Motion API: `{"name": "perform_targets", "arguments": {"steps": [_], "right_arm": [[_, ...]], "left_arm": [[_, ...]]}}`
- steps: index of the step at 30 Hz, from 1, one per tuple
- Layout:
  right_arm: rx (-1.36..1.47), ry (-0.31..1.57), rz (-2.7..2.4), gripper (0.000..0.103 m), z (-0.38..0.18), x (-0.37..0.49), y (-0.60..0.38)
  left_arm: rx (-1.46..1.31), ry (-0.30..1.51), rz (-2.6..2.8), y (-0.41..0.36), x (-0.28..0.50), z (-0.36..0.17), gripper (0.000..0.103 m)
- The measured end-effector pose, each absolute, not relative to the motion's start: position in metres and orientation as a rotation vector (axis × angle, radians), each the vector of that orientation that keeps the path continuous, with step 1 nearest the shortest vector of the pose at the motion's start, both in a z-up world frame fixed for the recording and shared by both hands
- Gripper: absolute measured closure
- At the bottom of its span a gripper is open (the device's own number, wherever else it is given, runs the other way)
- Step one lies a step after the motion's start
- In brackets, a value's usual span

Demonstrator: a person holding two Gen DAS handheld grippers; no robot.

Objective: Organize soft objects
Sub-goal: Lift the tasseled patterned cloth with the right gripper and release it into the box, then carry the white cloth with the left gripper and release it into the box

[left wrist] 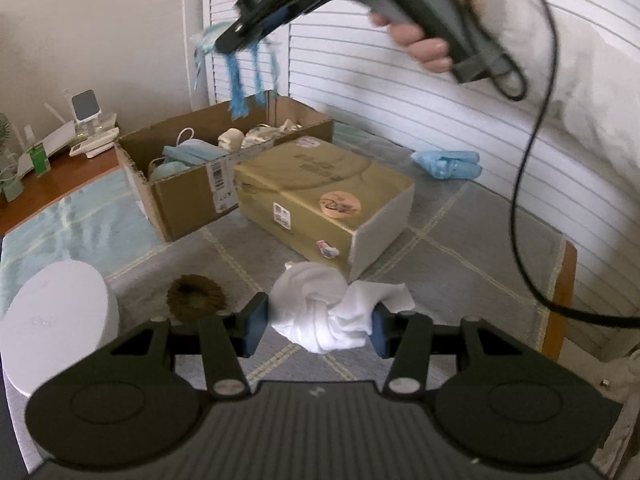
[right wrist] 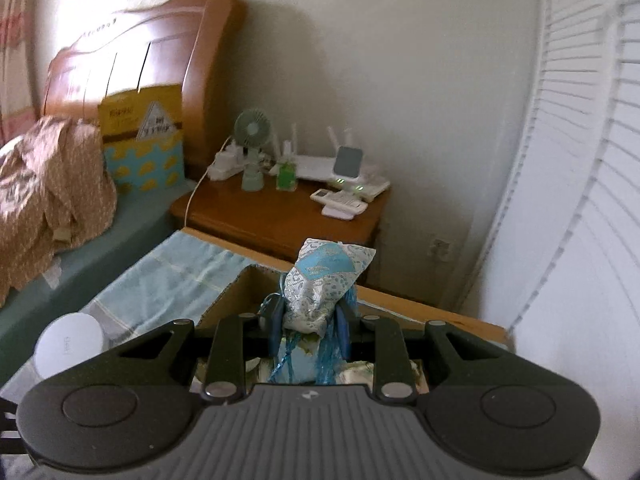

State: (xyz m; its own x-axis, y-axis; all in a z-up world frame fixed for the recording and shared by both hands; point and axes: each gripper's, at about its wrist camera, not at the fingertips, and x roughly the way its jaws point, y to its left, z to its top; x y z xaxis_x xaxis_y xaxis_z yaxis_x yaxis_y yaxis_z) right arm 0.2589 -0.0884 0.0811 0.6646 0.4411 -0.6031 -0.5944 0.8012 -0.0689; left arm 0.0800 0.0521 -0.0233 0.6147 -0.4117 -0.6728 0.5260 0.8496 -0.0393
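Apparently for dropping, the right gripper point(right wrist: 309, 330) pinches a blue tasselled sachet point(right wrist: 326, 280) above the far cardboard box point(left wrist: 192, 196); the left gripper point(left wrist: 320, 322) clamps a white cloth point(left wrist: 324, 308) near, awaiting its turn.

Left wrist view: open cardboard box point(left wrist: 188, 196) at table's far left, soft items inside; closed carton point(left wrist: 320, 196) touching its right side. Bundled cloth point(left wrist: 332, 312) between left gripper point(left wrist: 320, 320) pads, before the carton. Round scrunchie point(left wrist: 196, 300) left of cloth, on the table mat point(left wrist: 460, 248). Right gripper point(left wrist: 240, 36) above the open box, tasselled pouch point(right wrist: 324, 284) pinched in it. Nightstand point(right wrist: 280, 216) behind the box
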Motion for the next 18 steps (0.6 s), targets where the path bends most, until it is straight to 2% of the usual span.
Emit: {"name": "perform_targets", "arguments": {"steps": [7,8,9,12,15,18], "right_arm": [[-0.320,0.666,0.608,0.069,0.046,0.286,-0.075],[-0.326,0.667,0.587,0.061,0.042,0.287,-0.077],[-0.322,0.676,0.572,0.044,0.039,0.288,-0.079],[-0.266,0.674,0.553,0.016,0.037,0.283,-0.094],[-0.232,0.664,0.532,0.000,0.040,0.273,-0.106],[-0.215,0.668,0.517,0.000,0.042,0.262,-0.115]], "left_arm": [[0.169,0.727,-0.533,0.051,0.087,-0.022,0.053],[0.169,0.729,-0.533,0.051,0.087,-0.022,0.053],[0.169,0.729,-0.533,0.051,0.088,-0.023,0.053],[0.172,0.733,-0.534,0.051,0.088,-0.023,0.053],[0.177,0.736,-0.534,0.051,0.088,-0.022,0.053],[0.178,0.740,-0.532,0.051,0.088,-0.020,0.053]]}}
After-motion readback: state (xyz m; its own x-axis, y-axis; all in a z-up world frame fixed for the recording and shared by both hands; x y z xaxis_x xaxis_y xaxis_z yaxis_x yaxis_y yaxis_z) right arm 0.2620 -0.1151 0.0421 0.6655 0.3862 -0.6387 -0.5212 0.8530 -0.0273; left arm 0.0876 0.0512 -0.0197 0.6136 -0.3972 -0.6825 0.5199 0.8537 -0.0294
